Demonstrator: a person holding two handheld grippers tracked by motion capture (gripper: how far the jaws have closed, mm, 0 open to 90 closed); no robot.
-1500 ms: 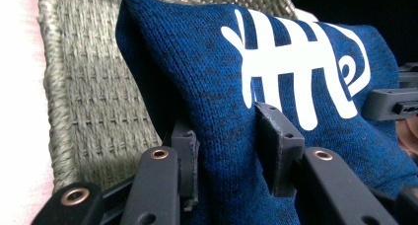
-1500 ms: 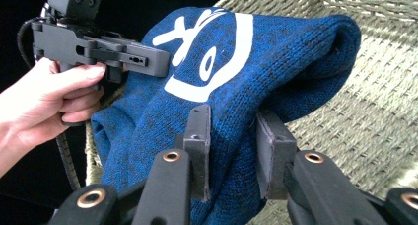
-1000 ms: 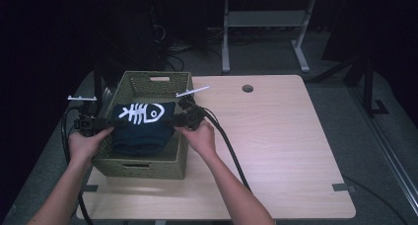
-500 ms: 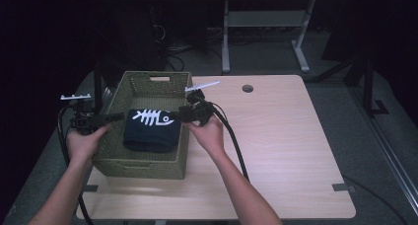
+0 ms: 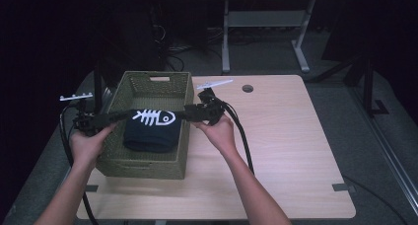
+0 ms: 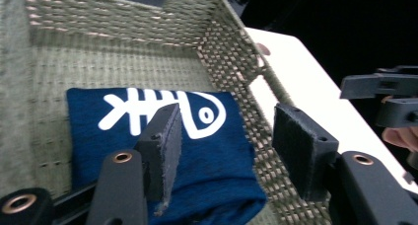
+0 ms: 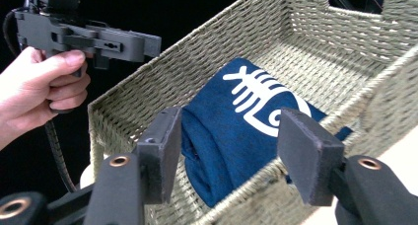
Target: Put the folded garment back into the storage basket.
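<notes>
Left gripper point(image 6: 224, 136) jaws apart, holding nothing, over basket's left rim. Right gripper point(image 7: 231, 146) also spread and empty, at the right rim. Folded navy shirt point(image 5: 150, 130) with white fishbone print lies flat on the floor of the woven basket point(image 5: 148, 163), toward its 6 o'clock end. Looks like release just after placing. To do it well: lift both straight up clear of the rims, jaws wide so pads don't snag fabric, don't nudge the basket on the table point(image 5: 291, 156)

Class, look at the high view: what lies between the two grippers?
The folded navy cloth with its white fish-bone print, lying in the woven basket, between the left gripper and right gripper.
</notes>
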